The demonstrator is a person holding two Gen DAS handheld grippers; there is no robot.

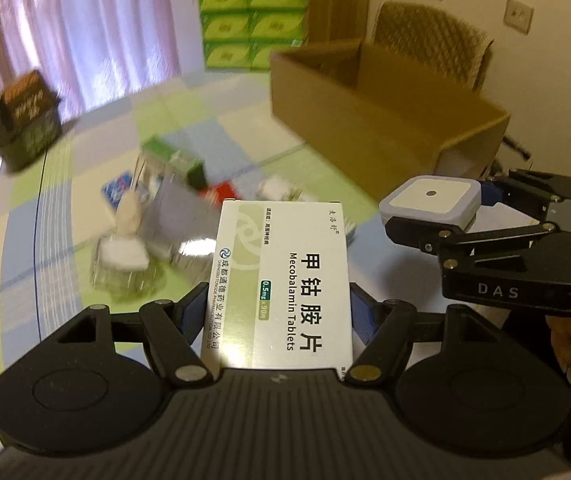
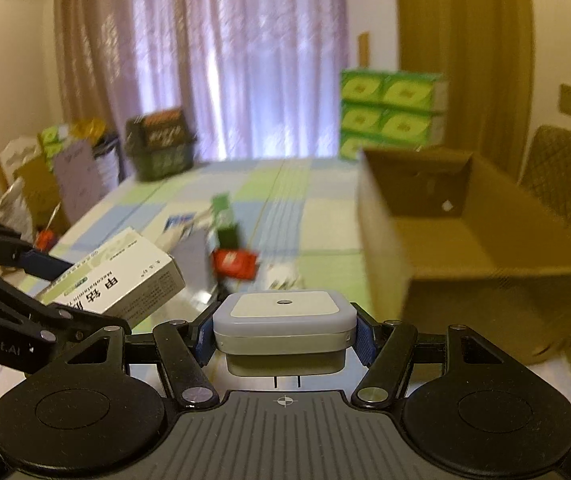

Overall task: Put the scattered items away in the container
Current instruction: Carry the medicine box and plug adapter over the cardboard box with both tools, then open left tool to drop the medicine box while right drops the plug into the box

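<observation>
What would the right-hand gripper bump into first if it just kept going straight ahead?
Probably nothing soon. The right gripper, shut on the white square device, points past the cardboard box's left wall, over the scattered items, including a red packet, on the checked table. Height and depth are unclear, so it might clip those.

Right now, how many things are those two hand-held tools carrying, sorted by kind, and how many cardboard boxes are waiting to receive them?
Medicine boxes: 1, the white Mecobalamin tablet box gripped in the left tool.
Small gadgets: 1, the white square device gripped in the right tool.
Open cardboard boxes: 1, the brown cardboard box on the table.
Total: 3.
</observation>
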